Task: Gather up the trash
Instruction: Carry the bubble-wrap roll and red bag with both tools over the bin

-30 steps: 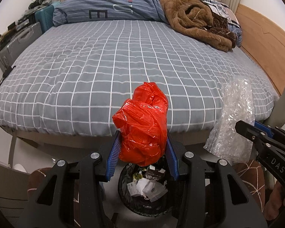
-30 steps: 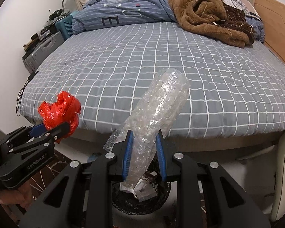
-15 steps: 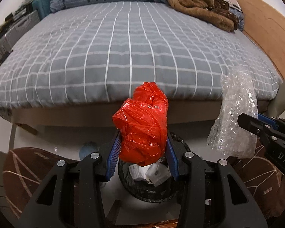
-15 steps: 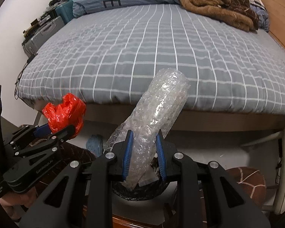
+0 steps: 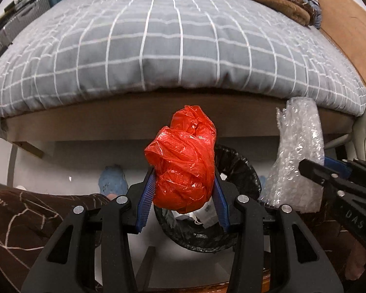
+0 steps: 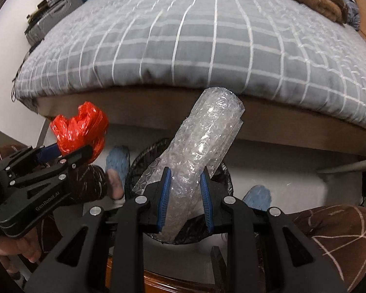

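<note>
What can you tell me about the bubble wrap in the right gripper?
The bubble wrap is a clear, crinkled sheet loosely rolled into a tube. The right gripper is shut on its lower part, blue pads pressing both sides. It leans up and to the right in the right wrist view, top end open, above the black-lined trash bin. Its lower end hangs over the bin's opening.

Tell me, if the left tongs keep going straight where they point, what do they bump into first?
Probably the black-lined trash bin, just past the red bag they grip; depth is hard to judge.
</note>
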